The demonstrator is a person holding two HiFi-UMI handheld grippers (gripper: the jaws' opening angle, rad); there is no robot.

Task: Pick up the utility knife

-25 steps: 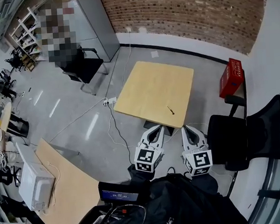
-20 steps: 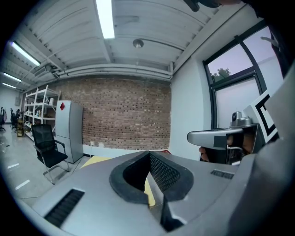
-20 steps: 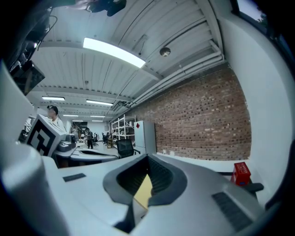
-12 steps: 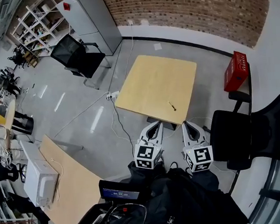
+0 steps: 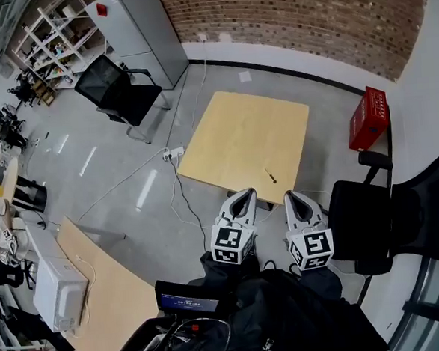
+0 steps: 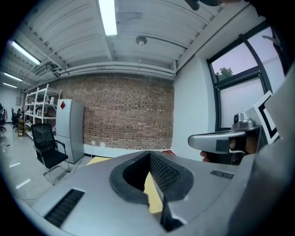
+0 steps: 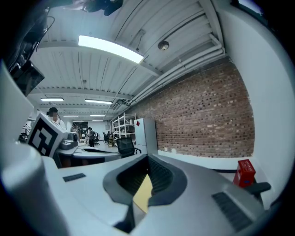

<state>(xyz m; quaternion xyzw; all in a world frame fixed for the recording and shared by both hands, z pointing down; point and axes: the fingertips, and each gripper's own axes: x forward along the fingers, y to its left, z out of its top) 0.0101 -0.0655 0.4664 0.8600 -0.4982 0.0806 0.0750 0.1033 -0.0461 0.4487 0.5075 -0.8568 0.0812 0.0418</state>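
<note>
Just one utility knife (image 5: 269, 175), one table (image 5: 235, 132), two hand-held grippers (image 5: 242, 194) (image 5: 290, 195)

The counter (image 5: 239, 136) is pale yellow wood. The utility knife (image 5: 269, 176) looks like a thin dark line. The left gripper (image 5: 242, 196) and right gripper (image 5: 291, 197) are grey, with black and white squares on them. The crate (image 5: 367, 119) is red. The wall (image 5: 291, 16) is red-brown brick. The chair (image 5: 120, 92) is black. The floor (image 5: 114, 163) is grey.
</note>
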